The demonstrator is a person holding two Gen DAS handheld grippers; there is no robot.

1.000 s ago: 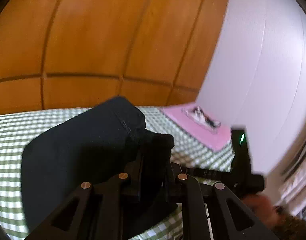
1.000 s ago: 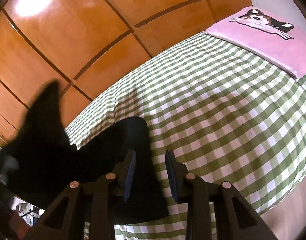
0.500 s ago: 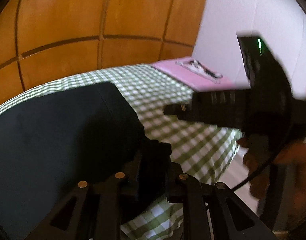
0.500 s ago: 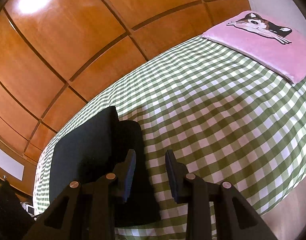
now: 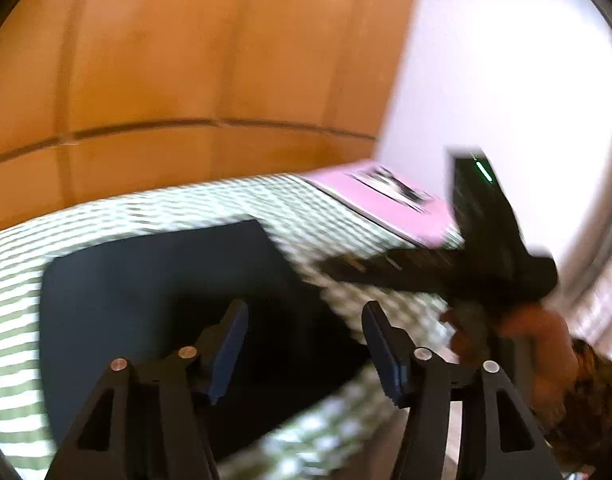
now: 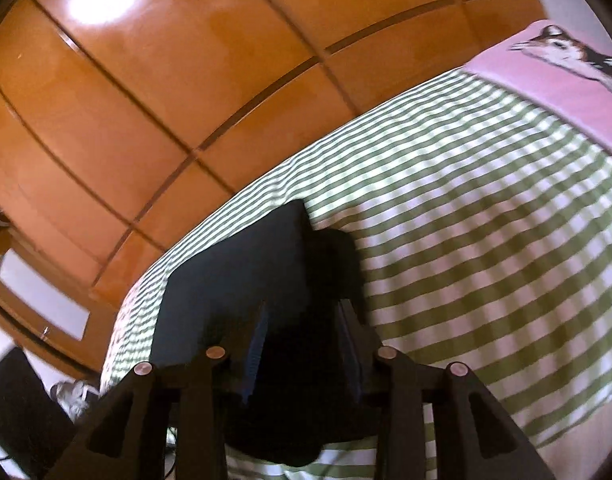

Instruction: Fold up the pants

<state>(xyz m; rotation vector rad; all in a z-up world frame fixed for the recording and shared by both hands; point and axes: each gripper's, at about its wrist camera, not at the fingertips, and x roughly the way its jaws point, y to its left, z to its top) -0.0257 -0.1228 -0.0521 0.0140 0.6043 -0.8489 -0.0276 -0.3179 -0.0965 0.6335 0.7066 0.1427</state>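
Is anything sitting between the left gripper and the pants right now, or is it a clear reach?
Nothing visible stands between them. The left gripper, whose jaws have just been opening, hangs right over the near edge of the dark pants on the checked bedspread. The right gripper crosses in from the side, clear of that path.

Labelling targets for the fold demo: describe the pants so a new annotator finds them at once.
Start at the bed with the green-and-white checked cover in front of the orange wooden panelling. On its near part, far from the pink pillow with the cat picture, lie the pants, a flat folded slab. They are the only dark, plain, unpatterned thing on the bed.
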